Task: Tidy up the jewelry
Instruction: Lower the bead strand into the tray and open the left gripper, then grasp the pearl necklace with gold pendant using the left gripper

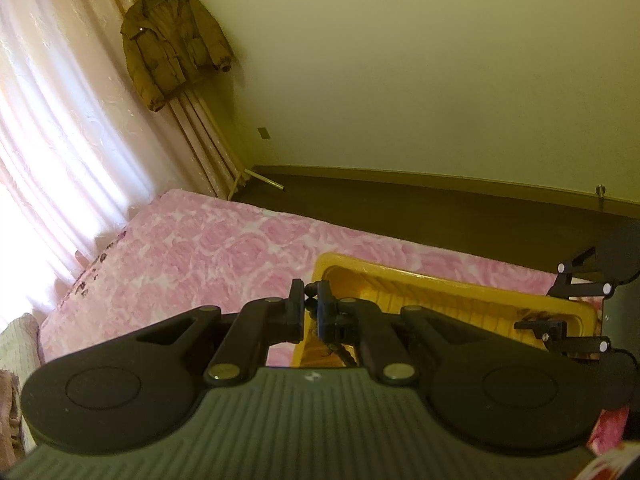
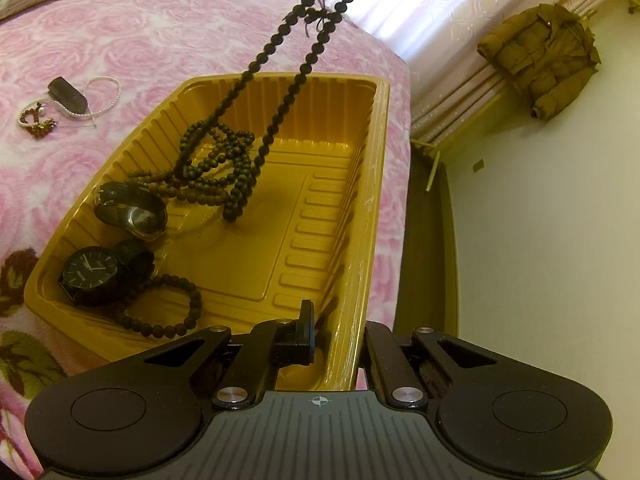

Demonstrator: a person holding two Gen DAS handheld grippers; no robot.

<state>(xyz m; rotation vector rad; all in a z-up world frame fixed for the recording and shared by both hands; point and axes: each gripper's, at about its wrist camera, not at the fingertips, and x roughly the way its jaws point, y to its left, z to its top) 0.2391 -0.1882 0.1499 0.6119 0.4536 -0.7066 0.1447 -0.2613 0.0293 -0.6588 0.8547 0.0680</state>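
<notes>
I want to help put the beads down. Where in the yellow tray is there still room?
The yellow tray has bare floor along its right wall, right of the bead pile. The left side is crowded: two watches and a bead bracelet. The held bead strand hangs over the middle.

Two watches and one yellow tray (bead strands tangled)
</notes>
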